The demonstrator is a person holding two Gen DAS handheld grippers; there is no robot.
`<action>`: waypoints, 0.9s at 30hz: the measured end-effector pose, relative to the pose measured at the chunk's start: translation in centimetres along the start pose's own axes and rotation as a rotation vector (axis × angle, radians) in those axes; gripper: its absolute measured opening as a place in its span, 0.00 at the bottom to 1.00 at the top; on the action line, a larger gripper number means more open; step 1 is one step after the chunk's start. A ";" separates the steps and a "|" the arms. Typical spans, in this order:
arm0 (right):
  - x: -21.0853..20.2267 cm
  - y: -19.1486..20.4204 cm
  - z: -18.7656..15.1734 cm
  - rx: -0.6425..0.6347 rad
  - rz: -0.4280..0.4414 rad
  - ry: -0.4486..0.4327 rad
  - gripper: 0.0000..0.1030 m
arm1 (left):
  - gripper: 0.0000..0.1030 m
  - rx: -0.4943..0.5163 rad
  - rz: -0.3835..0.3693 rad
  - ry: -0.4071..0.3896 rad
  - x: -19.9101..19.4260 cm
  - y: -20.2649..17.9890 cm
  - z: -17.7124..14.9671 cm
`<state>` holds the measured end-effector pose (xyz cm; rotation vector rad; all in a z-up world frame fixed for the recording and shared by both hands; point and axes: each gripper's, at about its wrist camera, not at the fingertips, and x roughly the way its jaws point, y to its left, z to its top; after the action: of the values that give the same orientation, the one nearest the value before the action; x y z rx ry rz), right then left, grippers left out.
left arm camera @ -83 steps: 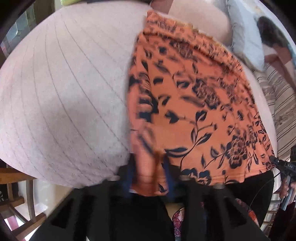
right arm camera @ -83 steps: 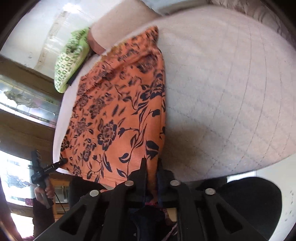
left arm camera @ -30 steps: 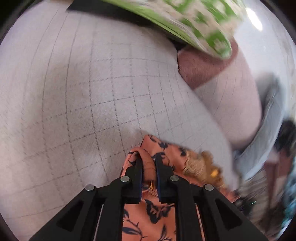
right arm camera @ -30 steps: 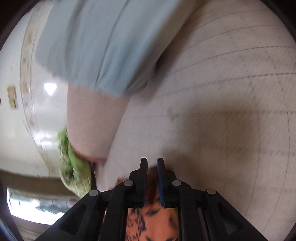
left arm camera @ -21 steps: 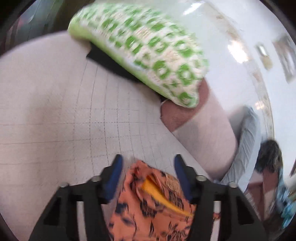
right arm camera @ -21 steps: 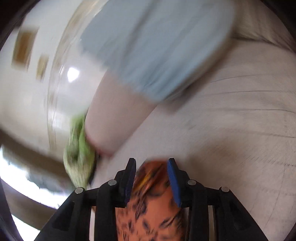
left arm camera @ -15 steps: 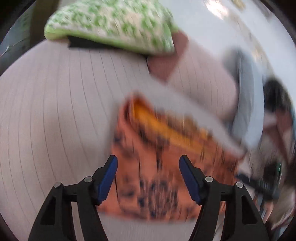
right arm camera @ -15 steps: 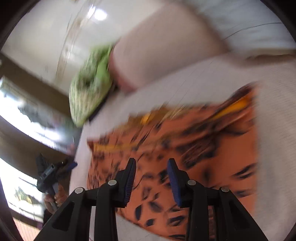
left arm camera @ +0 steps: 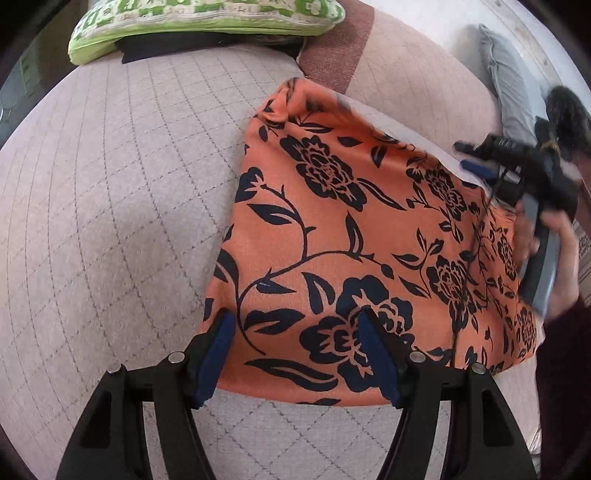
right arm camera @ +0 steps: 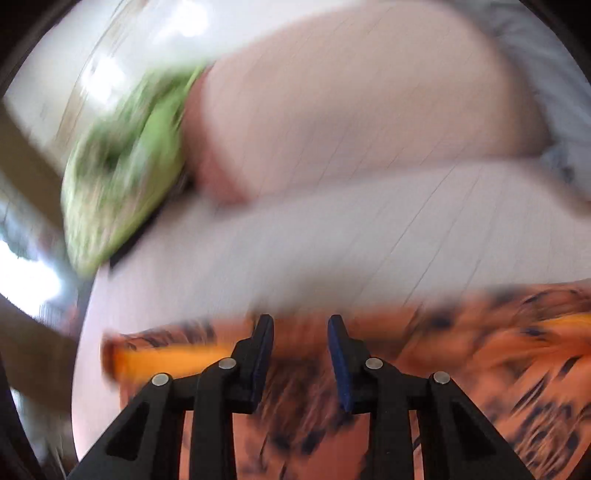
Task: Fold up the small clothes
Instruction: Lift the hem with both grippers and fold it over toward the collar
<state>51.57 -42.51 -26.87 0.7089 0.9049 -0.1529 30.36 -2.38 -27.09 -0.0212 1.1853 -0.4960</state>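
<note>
left claw [left arm camera: 295, 347]: spread wide, empty | right claw [right arm camera: 301, 354]: parted, empty, view blurred | orange floral garment [left arm camera: 354, 236]: flat on quilted bed [left arm camera: 110, 221], directly under and ahead of both claws

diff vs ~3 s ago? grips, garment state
Both let go: the left hand-held gripper and right hand-held gripper, each then shut on a near edge of the orange floral garment, are now open. They carried that edge away toward the pillows, folding it in half, then pulled back. Green pillow and quilted bed cover unchanged.
</note>
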 end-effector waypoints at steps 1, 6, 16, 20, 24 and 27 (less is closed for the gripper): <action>-0.8 -0.5 0.3 0.024 0.029 -0.010 0.31 | 0.68 0.006 -0.004 -0.003 -0.1 0.1 0.0; -5.7 -1.4 -3.5 -0.123 0.041 0.020 0.31 | 0.68 0.027 0.015 -0.075 -2.3 0.1 -0.7; -11.6 -11.3 -13.1 -0.075 -0.088 0.078 0.31 | 0.68 0.087 0.138 -0.056 0.8 -4.9 7.7; -11.1 -15.0 -14.3 0.028 0.035 -0.020 0.31 | 0.68 0.036 0.171 0.027 5.9 -6.3 12.5; -11.3 -13.9 -15.8 -0.106 -0.019 -0.105 0.33 | 0.68 -0.043 0.250 0.021 9.2 -5.4 16.7; -11.2 -15.0 -15.5 -0.067 0.035 -0.109 0.34 | 0.68 -0.098 0.302 0.000 9.7 -4.2 18.9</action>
<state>28.13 -46.25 -32.10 0.6475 0.7890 -0.1281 48.41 -14.32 -27.16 0.0726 1.1868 -0.1726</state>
